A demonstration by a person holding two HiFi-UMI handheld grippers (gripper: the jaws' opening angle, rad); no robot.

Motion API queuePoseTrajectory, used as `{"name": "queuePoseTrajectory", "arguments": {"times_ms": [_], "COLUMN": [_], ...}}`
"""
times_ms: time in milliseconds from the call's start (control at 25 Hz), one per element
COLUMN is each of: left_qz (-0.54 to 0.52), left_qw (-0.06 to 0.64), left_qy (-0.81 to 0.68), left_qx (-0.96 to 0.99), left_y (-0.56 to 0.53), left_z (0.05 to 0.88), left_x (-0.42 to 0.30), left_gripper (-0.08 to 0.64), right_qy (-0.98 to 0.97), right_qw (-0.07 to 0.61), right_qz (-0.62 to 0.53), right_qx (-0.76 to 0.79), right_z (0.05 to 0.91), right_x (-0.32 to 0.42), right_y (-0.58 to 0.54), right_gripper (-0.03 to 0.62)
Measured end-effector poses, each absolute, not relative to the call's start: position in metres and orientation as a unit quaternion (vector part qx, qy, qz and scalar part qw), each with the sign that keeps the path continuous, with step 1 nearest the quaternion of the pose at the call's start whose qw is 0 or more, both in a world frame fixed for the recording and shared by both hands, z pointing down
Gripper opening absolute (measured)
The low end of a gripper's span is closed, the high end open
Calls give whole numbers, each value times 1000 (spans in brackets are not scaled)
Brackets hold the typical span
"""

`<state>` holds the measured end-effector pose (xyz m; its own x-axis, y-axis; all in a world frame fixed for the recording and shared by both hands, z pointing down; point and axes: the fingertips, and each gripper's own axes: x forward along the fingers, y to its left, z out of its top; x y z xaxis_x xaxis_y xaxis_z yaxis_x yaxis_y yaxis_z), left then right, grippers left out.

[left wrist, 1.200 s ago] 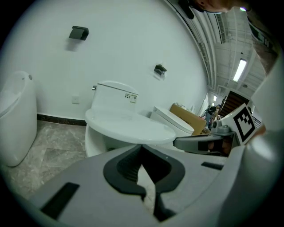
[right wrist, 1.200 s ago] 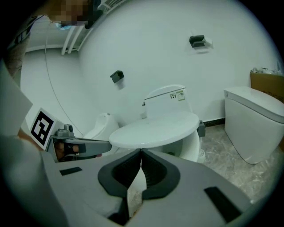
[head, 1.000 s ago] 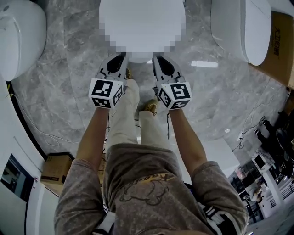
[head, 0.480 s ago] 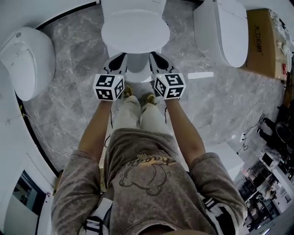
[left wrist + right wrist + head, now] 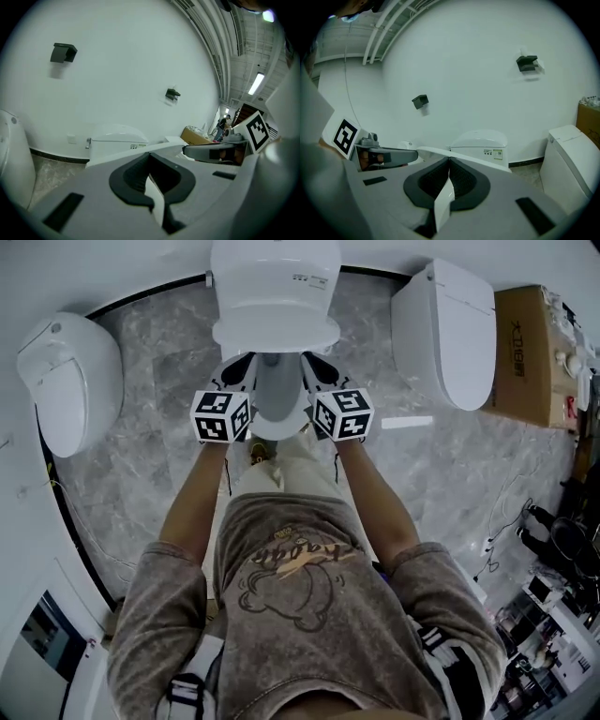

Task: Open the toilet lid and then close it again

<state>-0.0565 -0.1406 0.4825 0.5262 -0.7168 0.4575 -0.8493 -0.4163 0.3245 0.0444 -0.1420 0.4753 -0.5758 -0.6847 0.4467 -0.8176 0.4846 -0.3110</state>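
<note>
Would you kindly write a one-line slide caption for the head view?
The left gripper and right gripper each clamp the front rim of the white oval toilet lid, partly raised.

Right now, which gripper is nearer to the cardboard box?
Right. The right gripper grips the toilet lid's edge facing the cardboard box; the left gripper grips the opposite edge.

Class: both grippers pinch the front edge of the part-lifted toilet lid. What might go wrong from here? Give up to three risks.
1. The left gripper and right gripper are shut on only the thin front edge of the smooth toilet lid; it may slip out and slam onto the bowl.
2. Both hold one rigid lid, so uneven lifting might twist its hinge.
3. Swung back too fast, it may knock the tank behind.
</note>
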Motion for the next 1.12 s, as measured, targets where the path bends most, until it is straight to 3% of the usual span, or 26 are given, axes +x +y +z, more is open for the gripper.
{"name": "queuePoseTrajectory", "arguments": {"times_ms": [1120], "left_qz": [150], "left_qw": [257], "left_qy": [-484], "left_qx": [823], "left_y": [-319], "left_z": [450], "left_x": [-64], "left_gripper": [9], "right_qy": [-850], "right_qw": [160], "right_qz": [247], "right_qx": [437], "right_z": [445], "right_x": [34], "right_y": [-321], "right_gripper": [28]}}
